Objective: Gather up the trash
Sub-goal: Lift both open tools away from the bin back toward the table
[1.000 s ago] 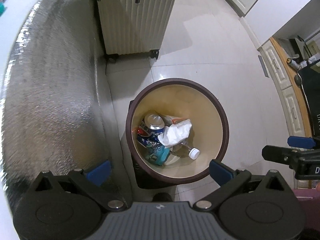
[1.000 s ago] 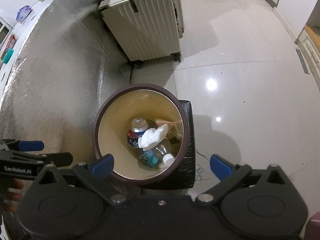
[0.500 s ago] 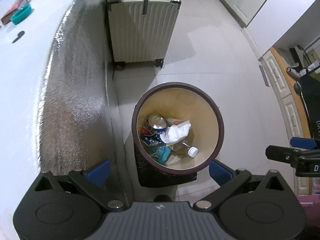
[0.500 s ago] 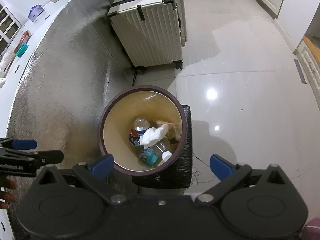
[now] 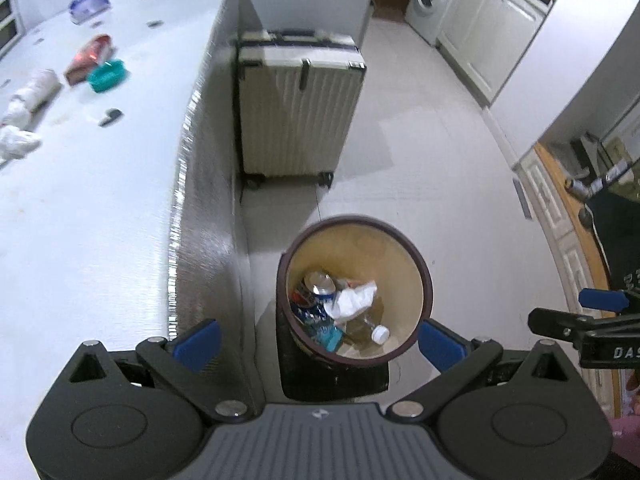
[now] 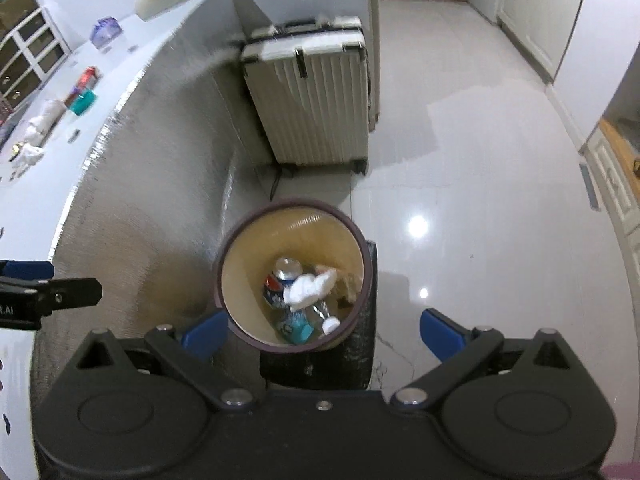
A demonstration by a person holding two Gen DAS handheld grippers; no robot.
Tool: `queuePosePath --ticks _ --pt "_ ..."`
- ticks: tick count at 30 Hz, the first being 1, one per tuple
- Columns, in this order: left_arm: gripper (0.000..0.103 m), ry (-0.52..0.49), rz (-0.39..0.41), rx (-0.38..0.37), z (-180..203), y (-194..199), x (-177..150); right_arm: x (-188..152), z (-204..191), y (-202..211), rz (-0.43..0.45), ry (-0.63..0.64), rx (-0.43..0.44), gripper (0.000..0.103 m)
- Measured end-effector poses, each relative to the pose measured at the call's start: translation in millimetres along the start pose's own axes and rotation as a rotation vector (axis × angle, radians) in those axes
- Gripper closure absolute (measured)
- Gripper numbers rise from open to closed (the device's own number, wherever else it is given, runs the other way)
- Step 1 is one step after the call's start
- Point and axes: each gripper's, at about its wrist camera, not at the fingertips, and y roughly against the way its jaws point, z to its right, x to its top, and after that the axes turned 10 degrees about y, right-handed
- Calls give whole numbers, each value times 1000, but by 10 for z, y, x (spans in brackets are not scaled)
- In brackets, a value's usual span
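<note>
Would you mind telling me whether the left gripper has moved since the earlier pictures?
Yes. The left gripper has risen and drawn back from the trash bin, which looks smaller; more countertop shows.

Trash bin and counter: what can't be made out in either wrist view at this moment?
- Trash bin bottom, both views: the crumpled tissue, can and bottle cover whatever lies under them.
- Can label, both views: too small to read.
- Counter items, both views: small and motion-blurred; the white clumps cannot be identified.
- Black block under the bin, both views: mostly hidden by the bin and the gripper bodies.
</note>
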Motion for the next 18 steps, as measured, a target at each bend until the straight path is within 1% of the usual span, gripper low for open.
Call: queuePosePath --ticks 5,10,13,18 --pt "0 36 72 7 -136 333 11 128 -74 320 84 8 0 0" --pt "0 71 154 20 -328 688 36 273 -227 532 153 37 -3 0" --pt "0 94 194 26 -468 876 58 353 -365 659 190 53 -2 0" --pt "0 112 239 27 -745 1118 78 460 -653 809 238 68 -3 0"
